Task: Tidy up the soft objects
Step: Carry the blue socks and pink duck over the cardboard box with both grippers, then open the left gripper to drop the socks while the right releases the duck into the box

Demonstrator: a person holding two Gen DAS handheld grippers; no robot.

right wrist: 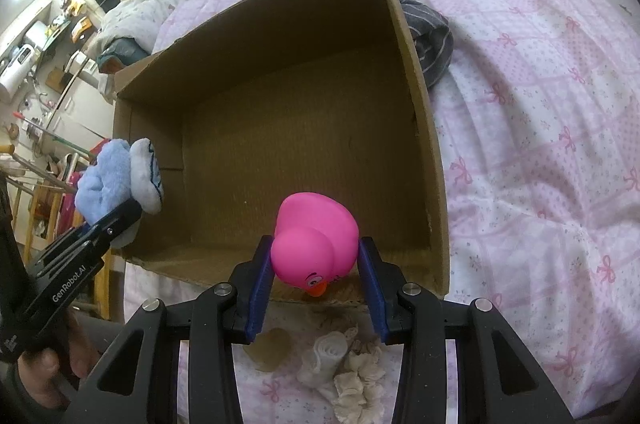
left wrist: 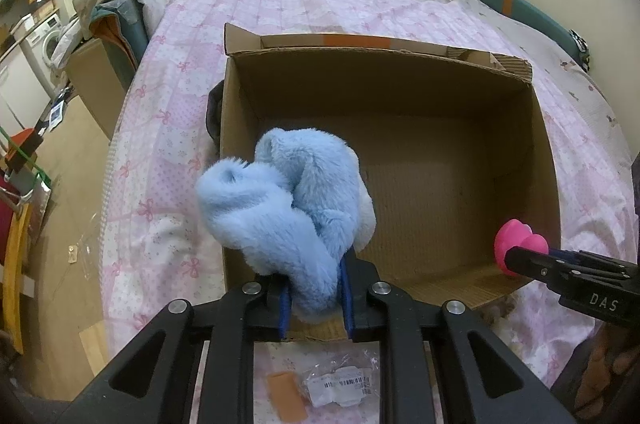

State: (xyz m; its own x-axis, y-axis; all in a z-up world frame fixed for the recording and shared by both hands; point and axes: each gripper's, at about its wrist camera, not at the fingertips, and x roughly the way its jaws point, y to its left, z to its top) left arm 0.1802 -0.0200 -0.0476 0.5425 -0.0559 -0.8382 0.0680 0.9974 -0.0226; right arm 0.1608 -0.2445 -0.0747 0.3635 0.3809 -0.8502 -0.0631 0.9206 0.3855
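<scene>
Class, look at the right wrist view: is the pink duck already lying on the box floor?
No, the pink duck is held between the right gripper's fingers above the box.

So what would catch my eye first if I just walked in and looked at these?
Probably the bright pink rubber duck, pinched in the right gripper just above the near edge of an open cardboard box. Next, the fluffy blue plush toy gripped by the left gripper over the box's near left corner. The box itself looks empty inside and sits on a bed with a pink bow-patterned quilt.
</scene>
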